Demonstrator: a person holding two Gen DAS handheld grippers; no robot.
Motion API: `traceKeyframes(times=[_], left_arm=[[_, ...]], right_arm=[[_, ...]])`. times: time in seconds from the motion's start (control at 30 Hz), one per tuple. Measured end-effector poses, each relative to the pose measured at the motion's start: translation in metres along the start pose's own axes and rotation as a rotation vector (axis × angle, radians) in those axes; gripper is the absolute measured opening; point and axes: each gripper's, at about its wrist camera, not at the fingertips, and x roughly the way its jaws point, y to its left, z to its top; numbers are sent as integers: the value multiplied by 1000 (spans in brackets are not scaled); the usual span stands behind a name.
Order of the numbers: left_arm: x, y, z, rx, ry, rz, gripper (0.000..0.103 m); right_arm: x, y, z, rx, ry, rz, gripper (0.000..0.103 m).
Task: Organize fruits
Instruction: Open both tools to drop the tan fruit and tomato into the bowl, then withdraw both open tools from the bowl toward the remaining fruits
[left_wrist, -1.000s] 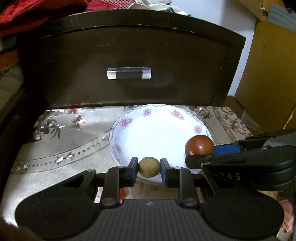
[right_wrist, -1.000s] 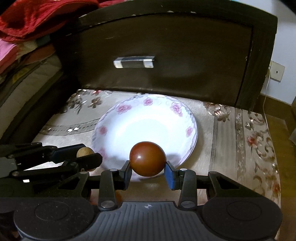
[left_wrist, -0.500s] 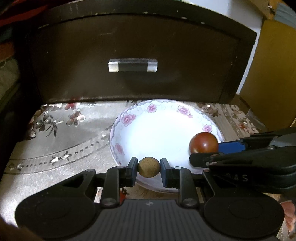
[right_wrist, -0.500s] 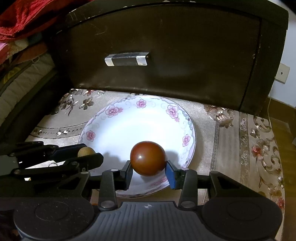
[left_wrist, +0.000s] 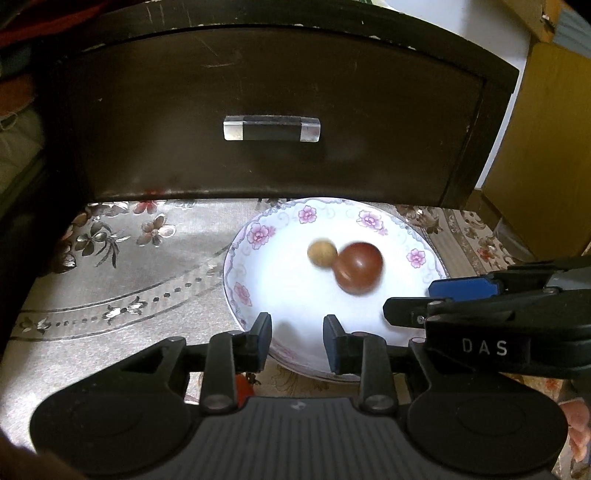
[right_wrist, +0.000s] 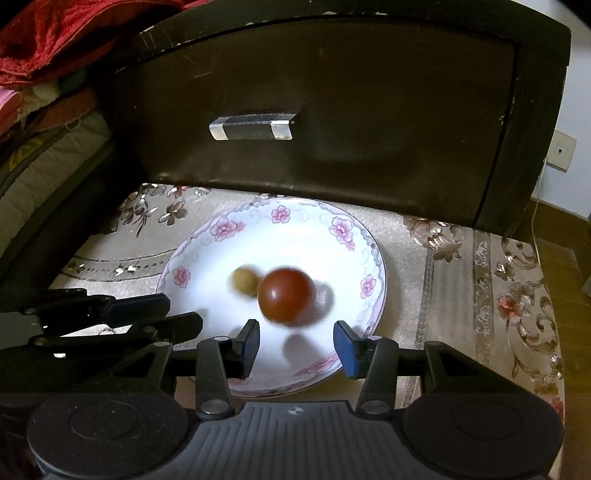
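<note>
A small tan round fruit (left_wrist: 322, 252) and a larger dark red fruit (left_wrist: 359, 271) lie side by side, motion-blurred, in a white plate with pink flowers (left_wrist: 260, 233). They also show in the right wrist view: the tan fruit (right_wrist: 244, 281), the red fruit (right_wrist: 286, 300), the plate (right_wrist: 341, 227). My left gripper (left_wrist: 297, 341) is open and empty over the plate's near rim. My right gripper (right_wrist: 295, 345) is open and empty just short of the red fruit. Each gripper shows in the other's view, the right one (left_wrist: 458, 295) and the left one (right_wrist: 147, 314).
The plate sits on a floral beige cloth (left_wrist: 122, 273). A dark wooden drawer front (left_wrist: 273, 110) with a metal handle (left_wrist: 271, 128) stands close behind it. Red fabric (right_wrist: 55, 33) lies at upper left. A small red thing (left_wrist: 243, 386) peeks under the left gripper.
Both grippers have opened and let go of their fruit. The tan fruit and the red fruit have dropped into the plate and are still moving.
</note>
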Motion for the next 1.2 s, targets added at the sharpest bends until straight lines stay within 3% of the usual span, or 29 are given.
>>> traceKeyframes(times=[0.47, 1.2], left_arm=[[-15, 1, -1, -8, 5, 4, 41], [-54, 20, -29, 2, 16, 18, 42]], right_arm=[[-15, 5, -3, -2, -15, 7, 43], [-29, 35, -26, -54, 27, 57, 50]])
